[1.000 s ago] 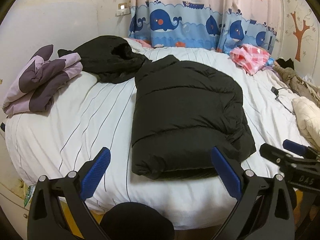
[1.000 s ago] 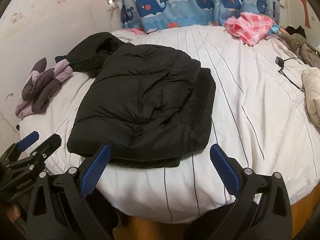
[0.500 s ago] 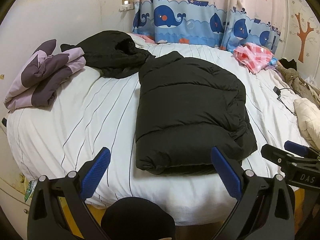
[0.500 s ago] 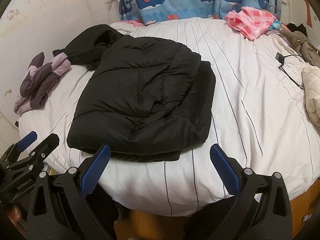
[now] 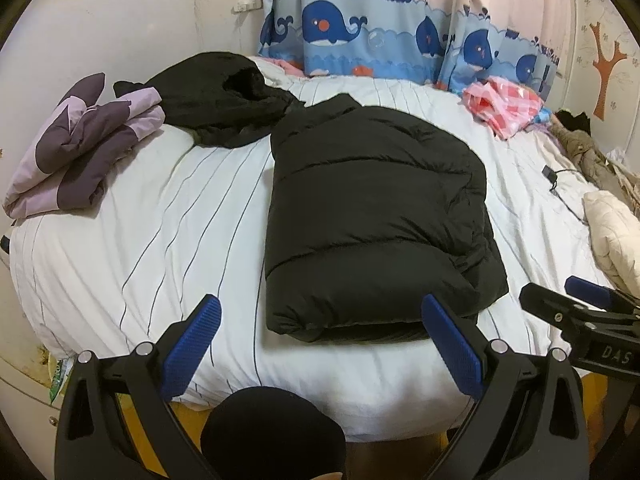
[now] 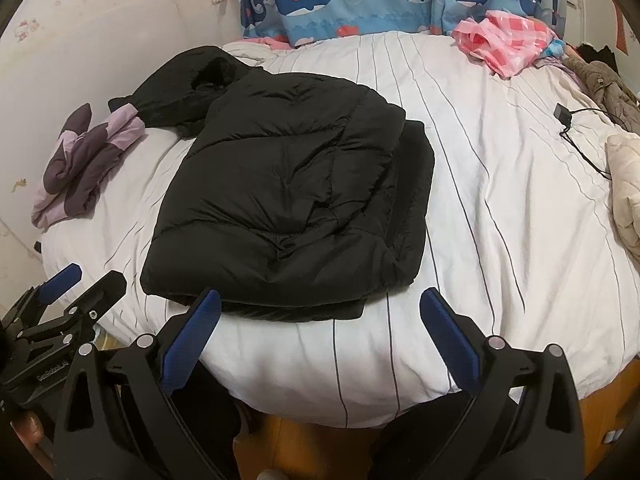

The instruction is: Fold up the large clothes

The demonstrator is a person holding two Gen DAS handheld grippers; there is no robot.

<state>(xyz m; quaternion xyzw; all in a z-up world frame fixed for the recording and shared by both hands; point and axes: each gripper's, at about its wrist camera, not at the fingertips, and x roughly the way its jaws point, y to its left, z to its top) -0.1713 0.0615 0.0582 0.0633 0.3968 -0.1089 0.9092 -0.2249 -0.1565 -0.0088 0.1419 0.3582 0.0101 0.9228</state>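
One black puffer jacket (image 5: 376, 220) lies on the striped white bed (image 5: 168, 232), near the front edge, folded lengthwise into a thick rectangular bundle. Sleeves appear tucked in; a lower layer sticks out along its right side in the right wrist view (image 6: 412, 208), so edges are not flush.

Left gripper (image 5: 320, 344): jaws spread wide, holding nothing, hovering off the bed's front edge just short of the jacket's hem. Right gripper (image 6: 320, 332): likewise wide apart and empty, just short of the same hem. Neither touches cloth.

Judgement on progress: side folds look done. Bundle is long from hem to collar, so a final hem-to-collar fold probably remains, plus squaring of the protruding layer.

Other garments on the bed:
- second black jacket (image 5: 224, 100), crumpled at the far left, touching the folded one's collar; unfolded.
- purple and lilac garment (image 5: 80, 152), loosely folded at the left edge.
- pink checked cloth (image 5: 504, 104), bunched at the far right.
- cream padded item (image 5: 612, 232), right edge, state unclear.

If the task covers the whole pile, most work is left.
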